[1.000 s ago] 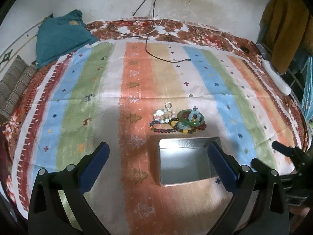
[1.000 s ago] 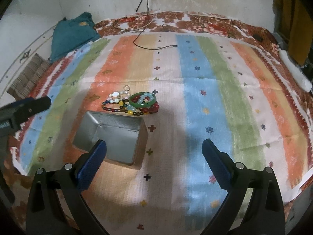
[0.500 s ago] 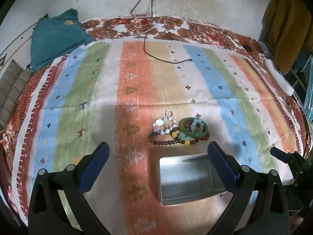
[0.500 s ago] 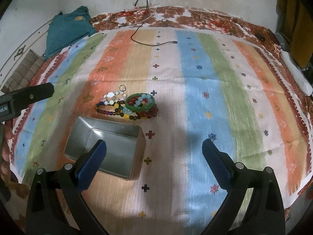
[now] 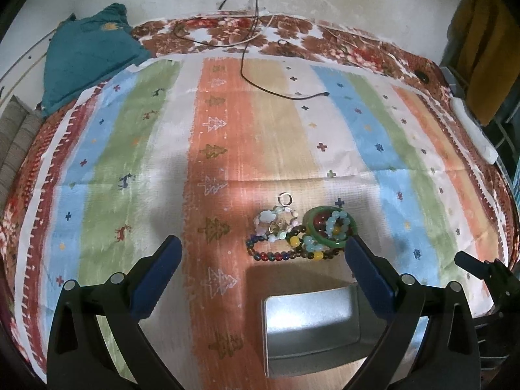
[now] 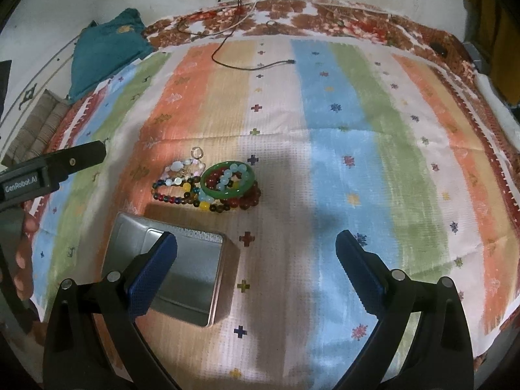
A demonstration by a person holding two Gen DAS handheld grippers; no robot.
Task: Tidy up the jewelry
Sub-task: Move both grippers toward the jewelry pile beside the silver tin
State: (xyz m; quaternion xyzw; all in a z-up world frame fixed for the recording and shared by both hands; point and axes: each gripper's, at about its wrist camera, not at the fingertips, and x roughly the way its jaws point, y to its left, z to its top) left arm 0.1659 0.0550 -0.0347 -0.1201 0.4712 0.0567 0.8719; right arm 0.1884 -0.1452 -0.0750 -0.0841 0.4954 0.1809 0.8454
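Note:
A pile of jewelry lies on the striped cloth: a green bangle [image 5: 328, 239] [image 6: 227, 191], several bead bracelets [image 5: 279, 253] [image 6: 182, 196], a pale shell bracelet [image 5: 266, 217] and a small ring [image 5: 286, 199] [image 6: 197, 152]. An open, empty metal tin [image 5: 312, 325] [image 6: 182, 273] sits just in front of the pile. My left gripper [image 5: 263, 256] is open and empty, above the tin and short of the pile. My right gripper [image 6: 256, 253] is open and empty, to the right of the tin. The left gripper's body [image 6: 48, 172] shows at the left of the right wrist view.
A black cable [image 5: 282, 94] lies across the far part of the cloth. A teal cushion [image 5: 84, 52] sits at the far left corner. A white power strip [image 5: 474, 133] lies at the right edge. Yellow clothing [image 5: 481, 48] hangs at the far right.
Both grippers have moved forward toward the jewelry pile; the tin and pile sit lower and nearer in both views. Both stay open and empty.

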